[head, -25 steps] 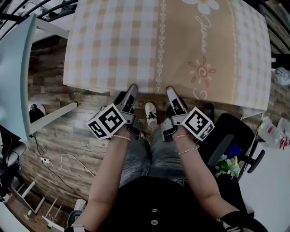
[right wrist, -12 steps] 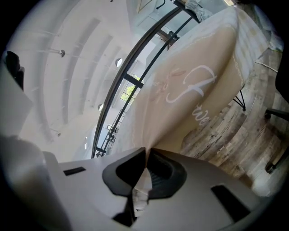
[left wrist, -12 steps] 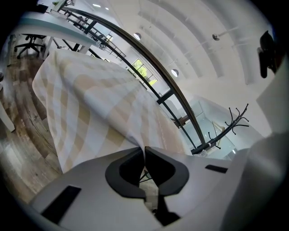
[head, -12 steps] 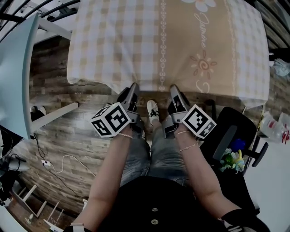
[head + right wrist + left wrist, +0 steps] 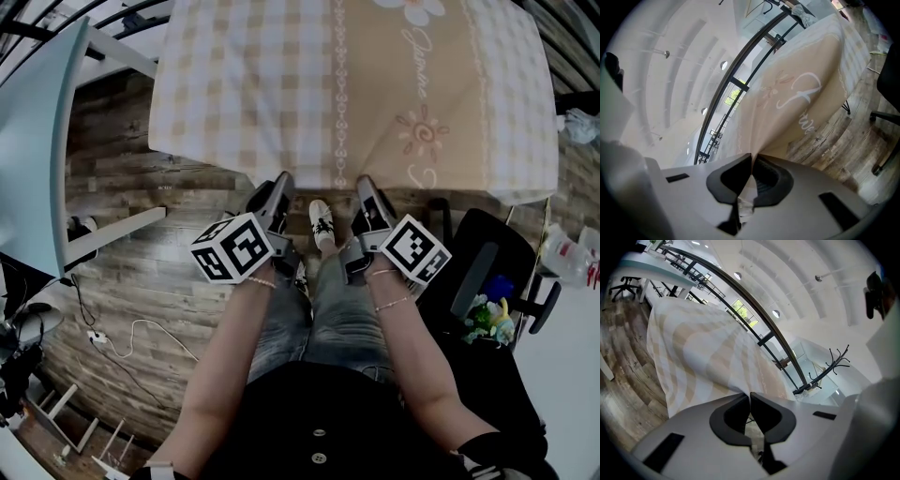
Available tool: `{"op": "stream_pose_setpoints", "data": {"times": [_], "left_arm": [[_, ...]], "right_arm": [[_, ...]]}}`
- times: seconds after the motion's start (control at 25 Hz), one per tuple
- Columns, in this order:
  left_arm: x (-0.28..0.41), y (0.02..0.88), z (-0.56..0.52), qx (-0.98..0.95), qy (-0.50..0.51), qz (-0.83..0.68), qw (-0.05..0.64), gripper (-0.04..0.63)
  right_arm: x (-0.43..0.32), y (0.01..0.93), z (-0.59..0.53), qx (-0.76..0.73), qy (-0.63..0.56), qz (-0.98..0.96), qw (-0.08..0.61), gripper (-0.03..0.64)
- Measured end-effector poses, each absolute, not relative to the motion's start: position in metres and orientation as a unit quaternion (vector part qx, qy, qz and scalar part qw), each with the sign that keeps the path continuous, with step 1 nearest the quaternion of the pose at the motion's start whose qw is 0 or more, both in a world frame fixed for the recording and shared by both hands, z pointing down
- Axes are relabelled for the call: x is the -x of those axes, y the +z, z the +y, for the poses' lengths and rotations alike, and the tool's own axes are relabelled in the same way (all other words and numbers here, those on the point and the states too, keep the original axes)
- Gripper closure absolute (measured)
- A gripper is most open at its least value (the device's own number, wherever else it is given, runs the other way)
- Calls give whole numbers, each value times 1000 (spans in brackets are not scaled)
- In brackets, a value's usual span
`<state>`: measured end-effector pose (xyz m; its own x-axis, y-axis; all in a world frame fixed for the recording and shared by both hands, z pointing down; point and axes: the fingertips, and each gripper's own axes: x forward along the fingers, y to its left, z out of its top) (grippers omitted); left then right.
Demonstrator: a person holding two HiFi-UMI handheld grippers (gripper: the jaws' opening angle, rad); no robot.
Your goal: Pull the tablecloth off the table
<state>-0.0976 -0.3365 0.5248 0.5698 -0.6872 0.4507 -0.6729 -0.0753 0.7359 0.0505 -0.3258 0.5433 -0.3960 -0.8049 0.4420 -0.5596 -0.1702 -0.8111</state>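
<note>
Head view: my left gripper (image 5: 280,180) and right gripper (image 5: 365,184) have fingers clamped on the tablecloth (image 5: 281,75) hem, the right's just closing its last bit, cloth stretching ahead over the surface, so I'd pull both back evenly, grip tight.

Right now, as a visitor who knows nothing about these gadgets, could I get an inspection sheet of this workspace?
Surface: the table is hidden under the tablecloth.
Job's things: the tablecloth, checked and beige with a flower print, is spread out, with its near edge hanging.
Clutter: nothing seen on the cloth.
Grippers: the left gripper has its fingers shut on the cloth's near edge. The right gripper grips it too, and its fingers have just been closing.
Cables: a white cable lies on the wooden floor.
Surroundings: a black office chair at right, a pale table at left.
</note>
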Motion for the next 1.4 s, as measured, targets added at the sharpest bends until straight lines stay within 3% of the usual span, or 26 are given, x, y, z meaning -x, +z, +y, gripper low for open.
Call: {"op": "stream_pose_setpoints", "data": {"times": [0.76,1.4], "left_arm": [[134,495,-288,-769,1,-430,473,578],[167,473,-182,-777,-29,-430,459,578]], "right_arm": [[-11,518,-275,549,-520,644,116,589],[22,494,-174,536,-497,671,121,589]]}}
